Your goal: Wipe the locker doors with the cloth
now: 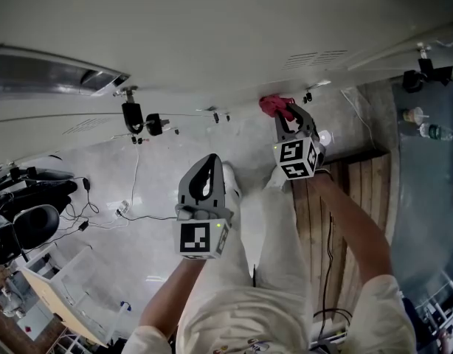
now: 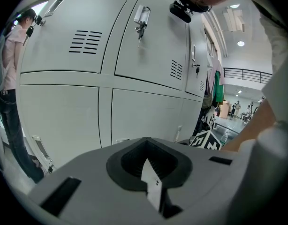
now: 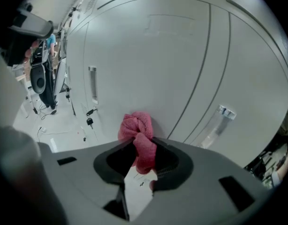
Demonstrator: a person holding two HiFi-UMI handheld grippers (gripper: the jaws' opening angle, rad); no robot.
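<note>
My right gripper [image 1: 289, 110] is shut on a bunched pink cloth [image 1: 274, 105] and holds it against the low part of a pale grey locker door [image 1: 234, 57]. In the right gripper view the cloth [image 3: 136, 131] sticks out past the jaws and touches the door [image 3: 158, 55], between a vertical handle [image 3: 92, 82] and a second handle [image 3: 220, 118]. My left gripper [image 1: 209, 161] hangs back from the lockers, above the person's legs, shut with nothing in it. The left gripper view shows its closed jaws facing the locker doors [image 2: 87, 97], with the right gripper's marker cube [image 2: 207, 139] at lower right.
Keys and a padlock [image 1: 132, 116] hang from the locker fronts. Cables [image 1: 130, 209] trail over the pale floor, and dark office chairs [image 1: 27, 220] stand at left. Wooden boards [image 1: 359, 198] lie on the right, with bottles [image 1: 431, 131] beyond. A person [image 2: 8, 74] stands by the lockers at far left.
</note>
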